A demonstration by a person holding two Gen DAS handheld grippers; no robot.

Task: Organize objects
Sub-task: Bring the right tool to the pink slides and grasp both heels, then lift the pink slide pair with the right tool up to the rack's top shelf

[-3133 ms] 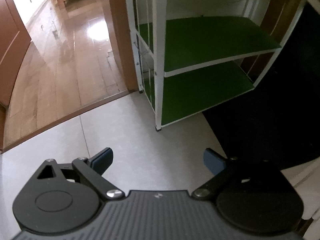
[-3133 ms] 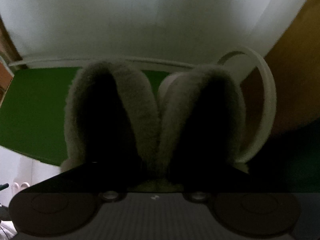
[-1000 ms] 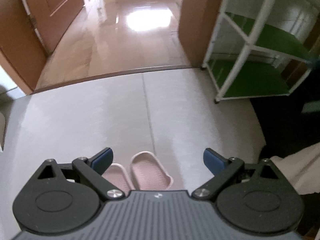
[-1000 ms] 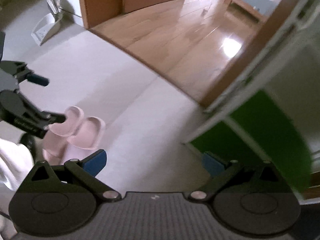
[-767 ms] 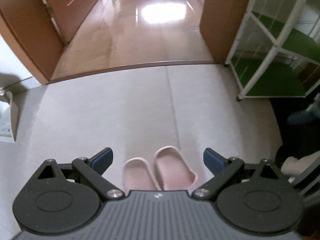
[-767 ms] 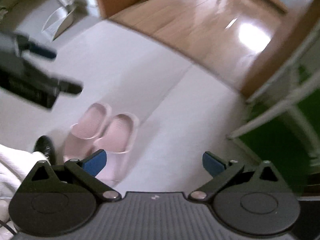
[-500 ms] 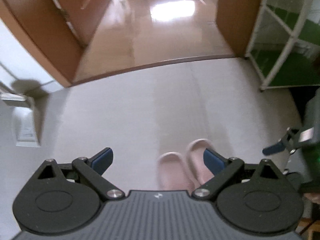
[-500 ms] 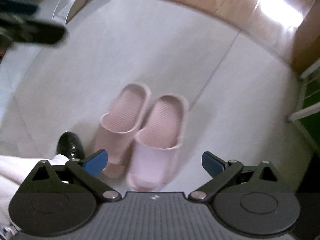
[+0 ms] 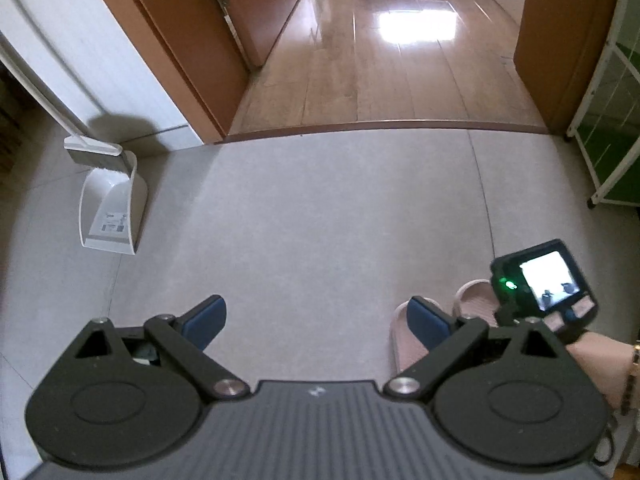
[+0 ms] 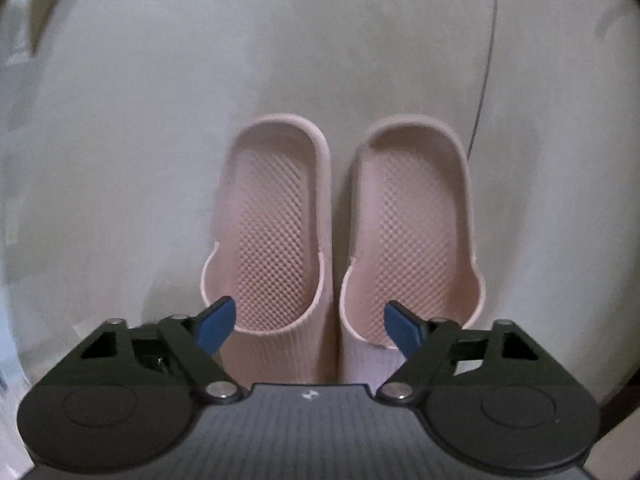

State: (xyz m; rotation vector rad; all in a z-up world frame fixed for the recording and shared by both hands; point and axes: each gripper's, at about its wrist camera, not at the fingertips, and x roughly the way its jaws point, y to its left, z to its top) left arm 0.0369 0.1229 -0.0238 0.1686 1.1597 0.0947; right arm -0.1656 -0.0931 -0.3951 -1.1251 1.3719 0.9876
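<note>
Grey tiled floor fills both views, w/ a wood-floored hallway past a threshold straight ahead of the left hand-held gripper. Brown door stands open at the hallway's left side. White dustpan w/ a brush clipped at its top leans by the white wall, ahead & well to the left of the left hand-held gripper. White-framed rack w/ green shelves sits ahead at the far right edge.

Left hand-held gripper: jaws spread wide, nothing btwn them, only bare tile under the fingers.

Pair of pink slippers lies side by side on the tile, touching or nearly so, dotted insoles up, open heel ends farthest from the right hand-held gripper, toe straps nearest to it. Right hand-held gripper points down over the toe ends; jaws are closing, w/ the strap parts of both slippers btwn the blue fingertips. Pads not seen pressing on them.

From the left wrist view the slippers show just past its right finger, partly hidden by it & by the right hand-held gripper's camera screen, lit w/ a green lamp. Person's hand holds that unit, low right.
</note>
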